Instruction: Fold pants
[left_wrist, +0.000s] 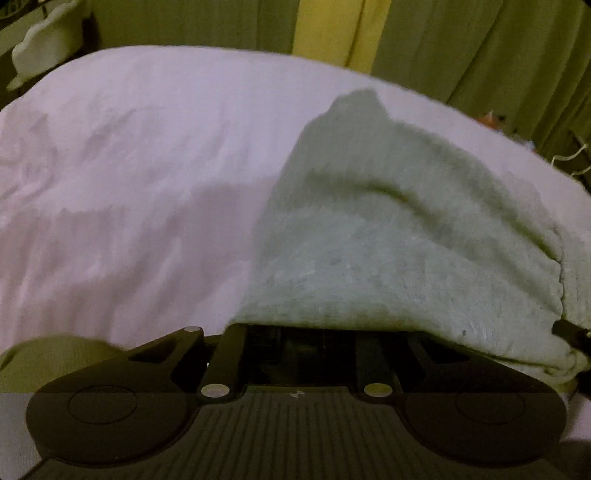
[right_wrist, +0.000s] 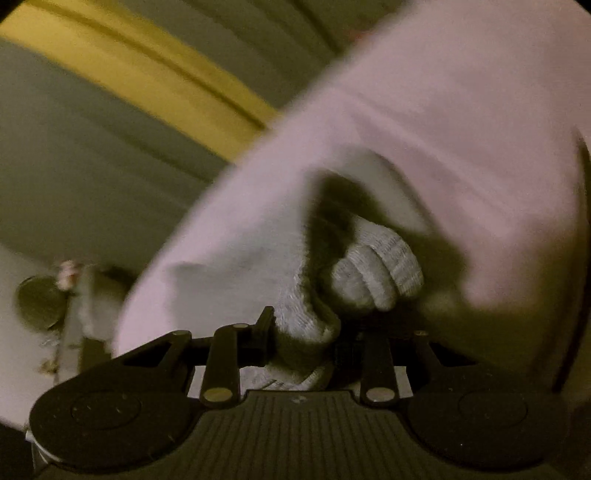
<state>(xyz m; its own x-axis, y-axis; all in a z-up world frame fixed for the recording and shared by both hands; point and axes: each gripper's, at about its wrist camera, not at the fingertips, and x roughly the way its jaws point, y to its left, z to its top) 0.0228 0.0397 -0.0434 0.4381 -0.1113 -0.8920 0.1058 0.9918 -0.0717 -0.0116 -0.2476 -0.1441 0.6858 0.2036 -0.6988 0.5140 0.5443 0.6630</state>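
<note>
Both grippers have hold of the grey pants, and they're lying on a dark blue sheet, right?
Not quite: the sheet is white with a pinkish cast, not dark blue, as the left wrist view shows. The rest stands: the pants drape over the left gripper, hiding its fingertips, and the right gripper is closed on the grey fabric.

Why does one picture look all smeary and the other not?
The right wrist view is motion-blurred: the bed sheet and curtains streak. The left wrist view is steadier, dim and yellowish, its fisheye bulging the bed; the pants show their fuzzy weave.

Black tool (left_wrist: 306, 332) bodies w/ ribbed centre plate, round side discs, silver pivot screws — both alike.
</note>
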